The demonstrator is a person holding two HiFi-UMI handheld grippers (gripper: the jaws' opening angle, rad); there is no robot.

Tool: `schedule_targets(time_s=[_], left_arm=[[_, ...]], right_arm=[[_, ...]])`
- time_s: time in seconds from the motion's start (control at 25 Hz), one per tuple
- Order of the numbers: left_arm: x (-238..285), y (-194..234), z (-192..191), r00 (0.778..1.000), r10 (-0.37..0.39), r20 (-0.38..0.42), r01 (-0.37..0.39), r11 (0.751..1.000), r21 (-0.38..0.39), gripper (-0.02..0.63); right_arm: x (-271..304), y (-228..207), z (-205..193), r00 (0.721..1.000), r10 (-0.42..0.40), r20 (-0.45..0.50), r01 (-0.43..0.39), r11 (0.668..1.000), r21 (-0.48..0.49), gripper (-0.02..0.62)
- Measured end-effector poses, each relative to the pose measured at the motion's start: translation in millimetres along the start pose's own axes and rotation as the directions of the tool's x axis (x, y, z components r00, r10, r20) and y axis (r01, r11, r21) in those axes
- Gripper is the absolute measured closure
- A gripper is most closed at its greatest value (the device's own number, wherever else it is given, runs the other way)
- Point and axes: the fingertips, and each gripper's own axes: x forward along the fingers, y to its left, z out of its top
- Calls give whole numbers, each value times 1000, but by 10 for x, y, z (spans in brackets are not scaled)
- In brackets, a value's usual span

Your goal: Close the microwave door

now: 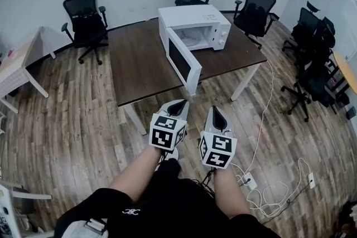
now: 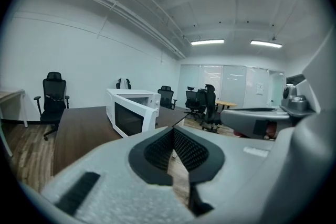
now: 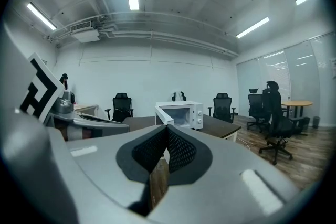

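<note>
A white microwave stands on a dark brown table, its door swung wide open toward me past the table's near edge. Both grippers hang in front of the table, short of the door. My left gripper is shut with nothing in it, and my right gripper beside it is shut and empty too. In the left gripper view the microwave lies ahead, left of the closed jaws of the left gripper. In the right gripper view the microwave sits straight beyond the right gripper.
Black office chairs ring the table, with more at the right. A light desk stands at the left. White cables and a power strip lie on the wooden floor at my right.
</note>
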Motion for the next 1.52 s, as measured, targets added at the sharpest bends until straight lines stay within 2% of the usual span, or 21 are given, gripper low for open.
schedule_targets(time_s=[0.28, 0.72, 0.88, 1.0, 1.12, 1.24, 1.4, 1.52], left_arm=[[518, 334, 86, 1000, 11, -20, -12, 1000, -20, 595], [1275, 944, 446, 998, -4, -56, 4, 1000, -13, 595], [1517, 1166, 426, 995, -34, -89, 31, 999, -30, 595], [1620, 1294, 299, 988, -94, -120, 86, 994, -68, 597], [1672, 1312, 189, 971, -209, -115, 198, 975, -99, 598], [1758, 1324, 108, 951, -284, -120, 276, 958, -78, 597], [1828, 1200, -5, 906, -397, -151, 392, 918, -60, 489], [1917, 1111, -106, 881, -427, -202, 433, 901, -20, 438]], right_arm=[[604, -137, -8, 1000, 13, -27, -13, 1000, -1, 586], [1632, -357, 262, 999, 9, -39, -8, 999, 41, 586], [1976, -428, 331, 999, 7, -48, -5, 999, 45, 586], [2186, -479, 353, 998, -5, -55, 7, 999, 42, 586], [2355, -538, 310, 998, -15, -68, 19, 998, 55, 586], [2503, -598, 231, 995, -22, -94, 29, 997, 71, 586], [2639, -652, 108, 991, -19, -129, 28, 997, 74, 586], [2733, -710, 89, 990, -16, -140, 27, 997, 72, 586]])
